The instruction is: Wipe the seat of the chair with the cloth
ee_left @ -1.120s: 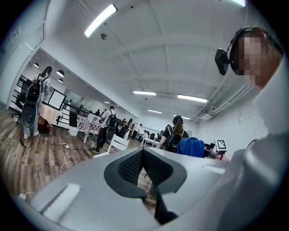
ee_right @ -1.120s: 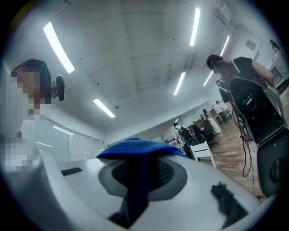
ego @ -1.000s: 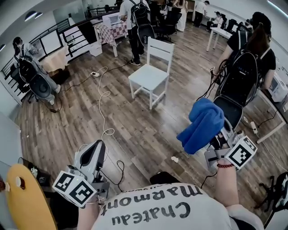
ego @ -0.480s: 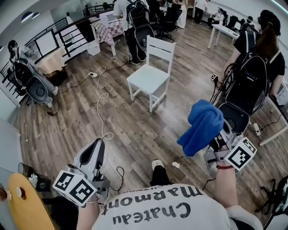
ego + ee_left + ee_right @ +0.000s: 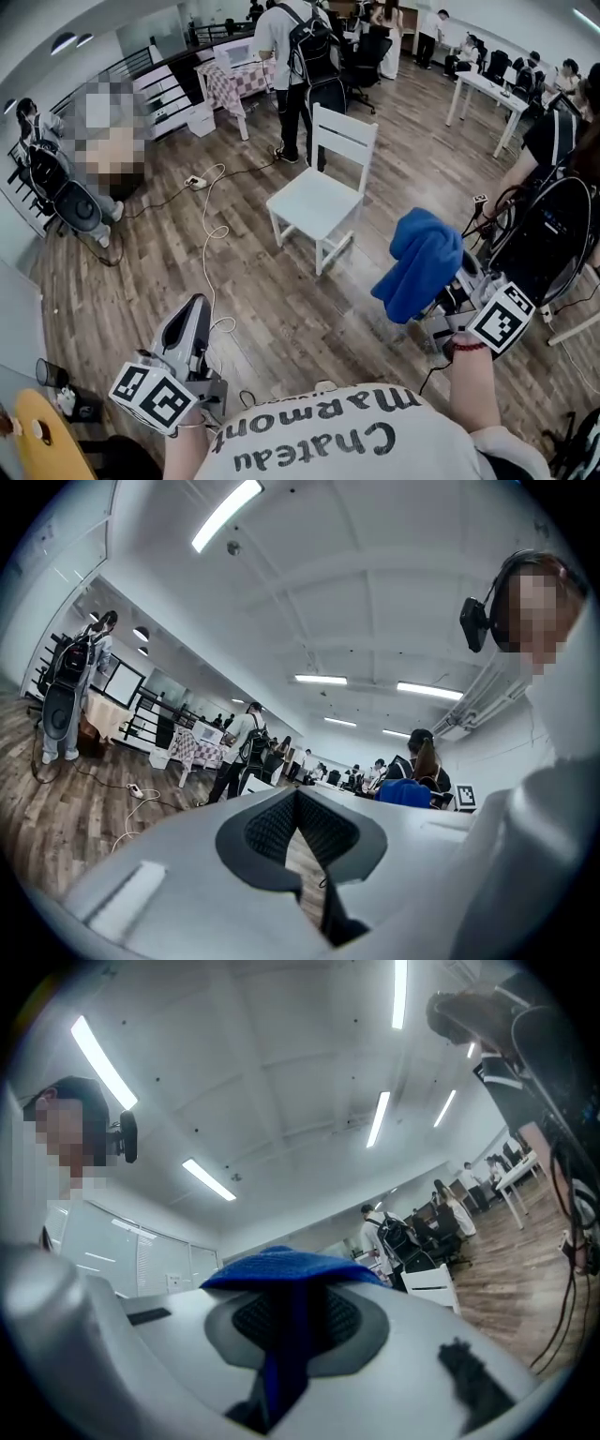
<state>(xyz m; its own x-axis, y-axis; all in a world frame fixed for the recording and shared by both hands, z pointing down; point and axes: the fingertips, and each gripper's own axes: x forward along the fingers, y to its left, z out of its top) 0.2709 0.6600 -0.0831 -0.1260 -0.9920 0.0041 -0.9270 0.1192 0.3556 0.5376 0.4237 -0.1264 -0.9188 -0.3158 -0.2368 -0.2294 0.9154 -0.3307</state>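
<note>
The left tongs [image 5: 298, 803] sit low by the person's hip, jaws closed on each other with nothing between them. The right tongs [image 5: 291, 1316] are clamped on a narrow fold of the blue cloth [image 5: 422, 262], which stands up in a bunched heap over their tips and drapes toward the floor. With so little of it in the bite, the cloth could probably be pulled free once it is pressed down and dragged; bunched as it is, it would likely wipe with one lump rather than a flat face, leaving strips of the seat untouched.

Ahead on the wooden floor [image 5: 281, 309], a white cable [image 5: 208, 202] snakes from near the left tongs toward a power strip; it lies left of the straight path to the chair, but a step that way could catch it.

The white chair [image 5: 323, 197] stands well apart from both tongs, its seat [image 5: 314, 202] bare and the cloth nowhere near it; wiping has not begun. It looks light, and on this smooth floor a hard stroke might slide or turn it unless the idle left tongs steady the backrest.

Just beyond the backrest stands a person with a backpack [image 5: 302, 52], close enough that a shoved chair could bump them.
</note>
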